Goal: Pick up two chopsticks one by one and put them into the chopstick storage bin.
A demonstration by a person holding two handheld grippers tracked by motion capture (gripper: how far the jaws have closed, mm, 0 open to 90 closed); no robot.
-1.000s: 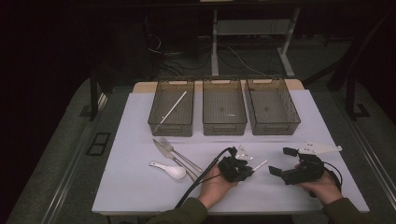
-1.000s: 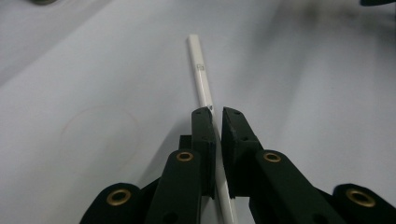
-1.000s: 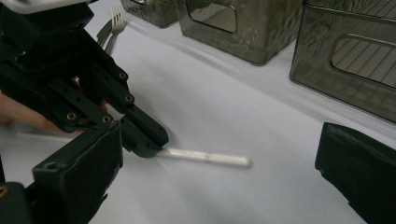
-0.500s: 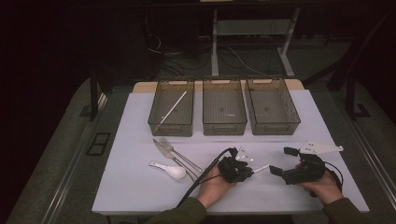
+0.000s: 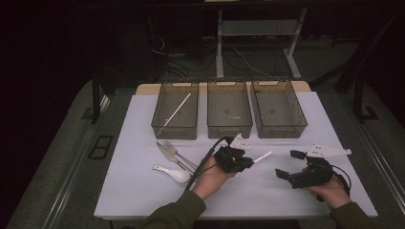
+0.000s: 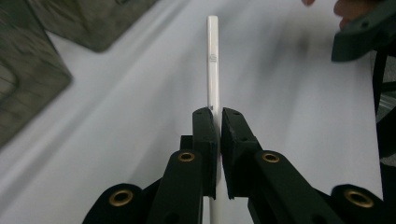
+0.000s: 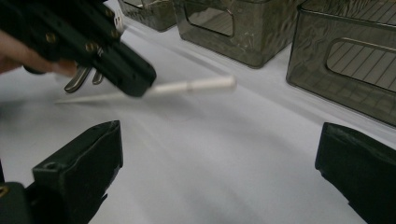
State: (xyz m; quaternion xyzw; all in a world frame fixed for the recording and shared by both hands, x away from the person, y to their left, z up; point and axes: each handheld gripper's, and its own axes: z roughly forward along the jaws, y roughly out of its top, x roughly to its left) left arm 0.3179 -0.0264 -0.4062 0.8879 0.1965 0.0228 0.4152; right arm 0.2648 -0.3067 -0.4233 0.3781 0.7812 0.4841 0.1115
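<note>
Your white chopstick [image 6: 213, 60], slim and round with a small printed mark partway along, sticks out nearly level from between the pinching pads, lifted clear of the white table [image 5: 143, 143] as far as the blurred right gripper view lets you judge.

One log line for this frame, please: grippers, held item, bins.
left gripper: shut on white chopstick, off the table | right gripper: open, nothing held | left bin: one chopstick inside

Three bins [image 5: 229, 117] stand behind the cutlery [image 5: 173, 155], chopstick [image 5: 175, 112] in the leftmost.
</note>
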